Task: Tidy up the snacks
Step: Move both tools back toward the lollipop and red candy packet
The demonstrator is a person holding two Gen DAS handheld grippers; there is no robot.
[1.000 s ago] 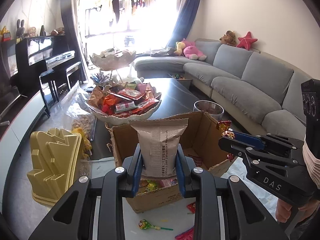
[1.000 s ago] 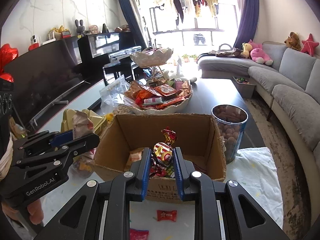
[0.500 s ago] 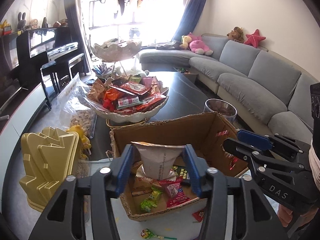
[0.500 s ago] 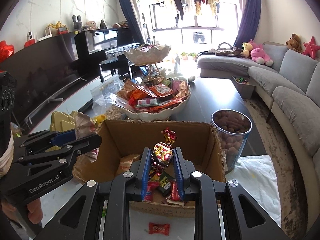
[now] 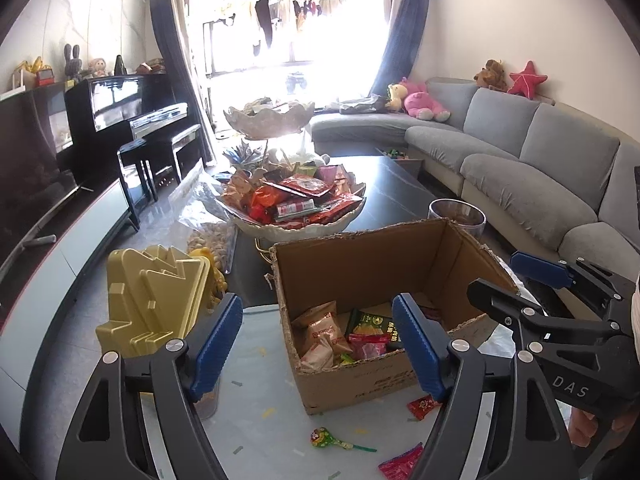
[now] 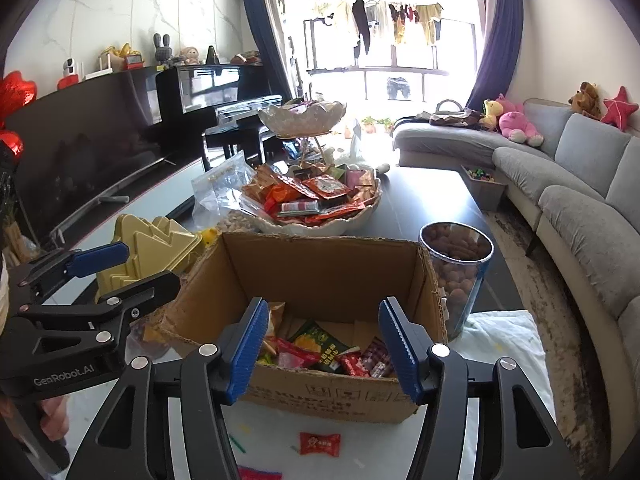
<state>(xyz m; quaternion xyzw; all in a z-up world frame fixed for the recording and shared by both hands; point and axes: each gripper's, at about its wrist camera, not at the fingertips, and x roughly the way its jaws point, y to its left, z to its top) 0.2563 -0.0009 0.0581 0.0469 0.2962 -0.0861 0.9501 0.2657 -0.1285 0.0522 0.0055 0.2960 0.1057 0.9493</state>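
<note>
An open cardboard box (image 5: 360,264) (image 6: 320,268) stands on the white table cover, with several snack packets (image 5: 324,332) (image 6: 320,340) lying in its bottom. My left gripper (image 5: 316,300) hovers over the box's near left corner, jaws opening, nothing between the pads. My right gripper (image 6: 324,308) hangs over the box's near edge, jaws also opening and empty. Each gripper appears in the other's view: the right gripper (image 5: 496,276) beside the box's right wall, the left gripper (image 6: 150,266) beside its left wall. A lollipop (image 5: 324,438) and red candies (image 5: 422,404) (image 6: 319,443) lie loose before the box.
Behind the box is a white scalloped bowl (image 5: 296,232) (image 6: 320,228) heaped with snack packs. A glass jar of nuts (image 6: 456,264) stands at the box's right. Stacked gold trays (image 5: 156,292) and a bag of peanuts (image 5: 208,240) sit at its left. A grey sofa runs along the right.
The left gripper has let go of the grey pouch and the right of the foil-wrapped candy; both are gone from the jaws, which have spread wide over the box.
</note>
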